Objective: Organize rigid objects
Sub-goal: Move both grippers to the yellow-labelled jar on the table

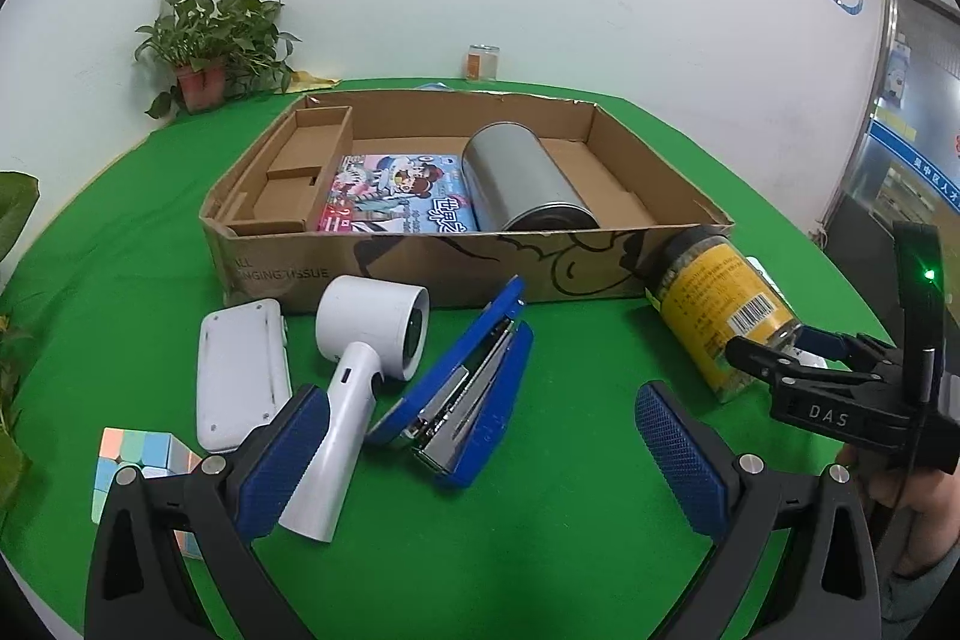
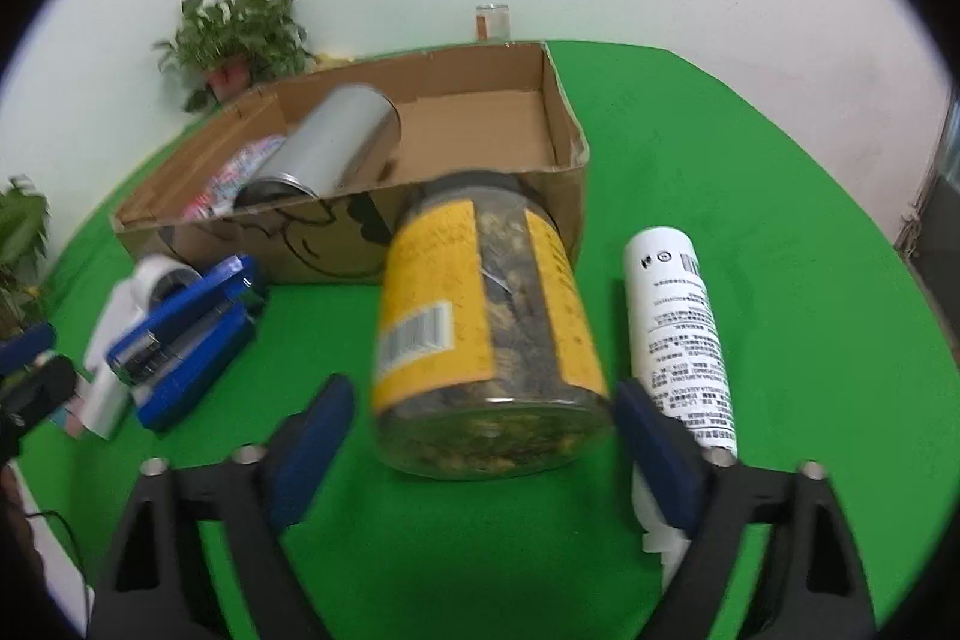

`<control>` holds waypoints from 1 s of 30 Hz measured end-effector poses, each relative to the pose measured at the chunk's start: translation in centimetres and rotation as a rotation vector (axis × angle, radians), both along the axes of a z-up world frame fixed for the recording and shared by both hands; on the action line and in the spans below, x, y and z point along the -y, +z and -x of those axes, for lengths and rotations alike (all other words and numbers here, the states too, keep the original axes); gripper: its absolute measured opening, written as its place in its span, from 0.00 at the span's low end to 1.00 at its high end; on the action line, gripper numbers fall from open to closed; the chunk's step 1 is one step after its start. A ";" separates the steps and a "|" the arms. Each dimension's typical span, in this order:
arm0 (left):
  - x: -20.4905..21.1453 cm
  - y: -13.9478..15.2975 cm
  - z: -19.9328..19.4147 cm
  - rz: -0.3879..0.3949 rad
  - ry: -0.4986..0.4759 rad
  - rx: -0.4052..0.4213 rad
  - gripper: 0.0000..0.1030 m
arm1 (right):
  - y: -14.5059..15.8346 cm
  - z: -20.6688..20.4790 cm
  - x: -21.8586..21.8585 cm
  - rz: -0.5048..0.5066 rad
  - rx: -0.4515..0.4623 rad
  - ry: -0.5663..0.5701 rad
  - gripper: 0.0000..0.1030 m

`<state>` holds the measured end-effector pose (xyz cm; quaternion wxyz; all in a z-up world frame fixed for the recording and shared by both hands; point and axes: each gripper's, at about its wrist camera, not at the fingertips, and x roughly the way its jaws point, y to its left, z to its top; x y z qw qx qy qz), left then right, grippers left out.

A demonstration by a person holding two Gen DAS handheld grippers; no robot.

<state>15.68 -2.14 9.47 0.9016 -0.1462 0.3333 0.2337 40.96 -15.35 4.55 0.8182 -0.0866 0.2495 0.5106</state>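
A yellow-labelled jar [image 2: 480,316] lies on its side on the green table, its lid end toward the cardboard box [image 2: 564,130]. My right gripper [image 2: 480,394] is open, its blue pads on either side of the jar's base with a gap on each side. The left wrist view shows the same jar [image 1: 714,304] and right gripper [image 1: 771,340]. My left gripper [image 1: 480,400] is open over a blue stapler [image 1: 474,382], with a white hair dryer [image 1: 372,322] by its left finger. Inside the box [image 1: 420,268] lie a metal tin [image 1: 522,178] and a picture book [image 1: 396,190].
A white spray can [image 2: 678,334] lies just right of the jar, against my right finger. A white flat device [image 1: 240,370] and a pastel cube [image 1: 144,460] lie at the left. A potted plant [image 1: 204,40] and a small glass jar [image 1: 482,61] stand by the wall.
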 end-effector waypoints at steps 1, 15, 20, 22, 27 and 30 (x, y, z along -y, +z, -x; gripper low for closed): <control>0.1 0.2 0.2 0.001 -0.002 0.001 1.00 | 0.0 0.2 0.1 -0.002 0.012 0.001 0.80; 1.8 -2.0 -0.2 0.323 -0.238 -0.014 1.00 | -1.5 8.2 6.9 -0.071 0.004 0.309 0.84; 0.3 -3.1 0.0 0.468 -0.217 0.003 1.00 | -1.2 5.7 7.5 -0.162 -0.179 0.262 0.85; -0.2 -3.2 0.0 0.505 -0.216 0.019 1.00 | -1.6 4.0 6.6 -0.142 -0.252 0.229 0.85; -0.9 -3.0 -1.9 0.544 -0.243 0.010 0.98 | -2.0 4.4 4.2 -0.135 -0.360 0.301 0.85; -0.2 -3.1 -4.1 0.531 -0.293 -0.034 0.95 | -2.2 4.9 3.1 -0.089 -0.337 0.293 0.85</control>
